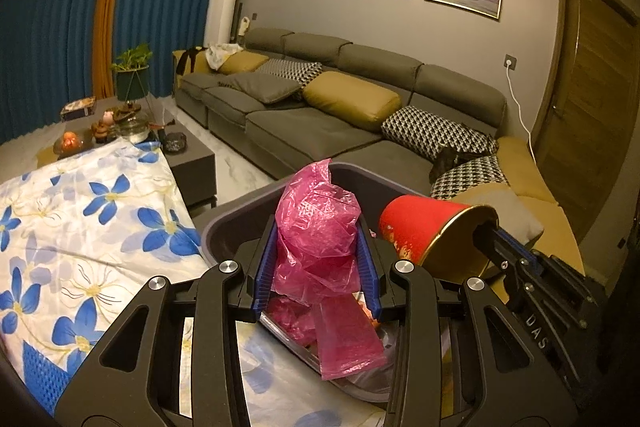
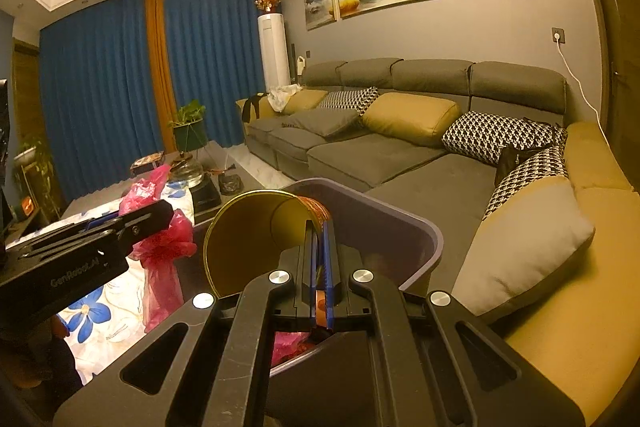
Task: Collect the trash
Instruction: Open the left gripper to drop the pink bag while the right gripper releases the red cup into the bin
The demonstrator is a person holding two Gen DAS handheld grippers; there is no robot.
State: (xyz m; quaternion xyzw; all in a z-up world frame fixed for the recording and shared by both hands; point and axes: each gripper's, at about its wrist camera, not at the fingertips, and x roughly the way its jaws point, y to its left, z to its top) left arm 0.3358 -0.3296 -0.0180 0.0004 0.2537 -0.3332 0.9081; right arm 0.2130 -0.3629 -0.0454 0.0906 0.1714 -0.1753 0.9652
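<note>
My left gripper [image 1: 318, 259] is shut on a crumpled pink plastic bag [image 1: 316, 239] and holds it over the grey trash bin [image 1: 236, 223]. The bag [image 2: 160, 239] and left gripper [image 2: 156, 217] also show at the left in the right wrist view. My right gripper [image 2: 320, 263] is shut on the rim of a red paper cup with a gold inside [image 2: 248, 227], held on its side over the bin [image 2: 420, 227]. The cup [image 1: 420, 231] and right gripper [image 1: 492, 239] show at the right in the left wrist view. More pink plastic [image 1: 344, 343] lies inside the bin.
A table with a white cloth with blue flowers [image 1: 88, 227] stands left of the bin. A grey sofa [image 1: 320, 115] with cushions runs behind and to the right. A dark coffee table [image 1: 188, 155] with ornaments and a plant [image 1: 132, 75] lies beyond.
</note>
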